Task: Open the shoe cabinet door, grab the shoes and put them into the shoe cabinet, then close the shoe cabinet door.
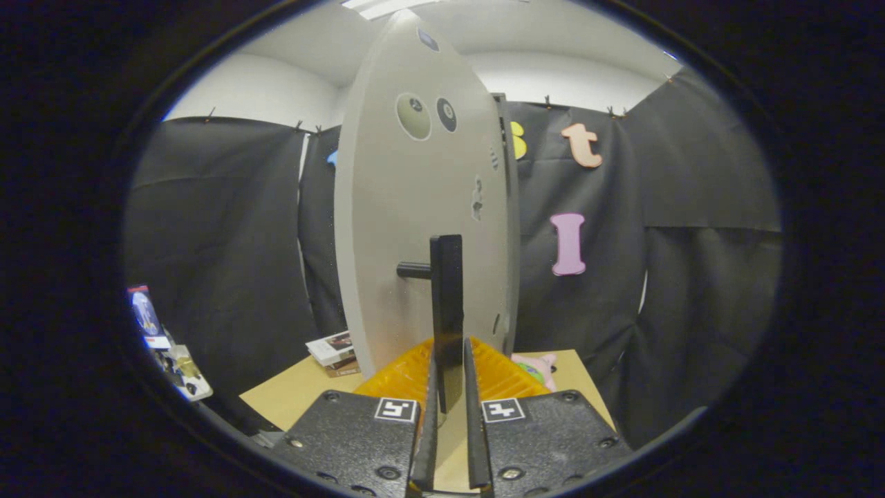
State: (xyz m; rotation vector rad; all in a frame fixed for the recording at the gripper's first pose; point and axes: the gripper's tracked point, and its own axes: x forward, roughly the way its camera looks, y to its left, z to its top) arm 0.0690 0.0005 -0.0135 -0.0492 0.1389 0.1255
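Black handle, a vertical bar on a short stub, stands between the fingers, which sit nearly closed around its lower end; whether both press on it cannot be told. It is fixed to the pale grey cabinet door, seen almost edge-on just ahead. An orange ribbed object lies below the door on the tan table. Stacked books lie left of the fingers, and a pink toy lies to the right.
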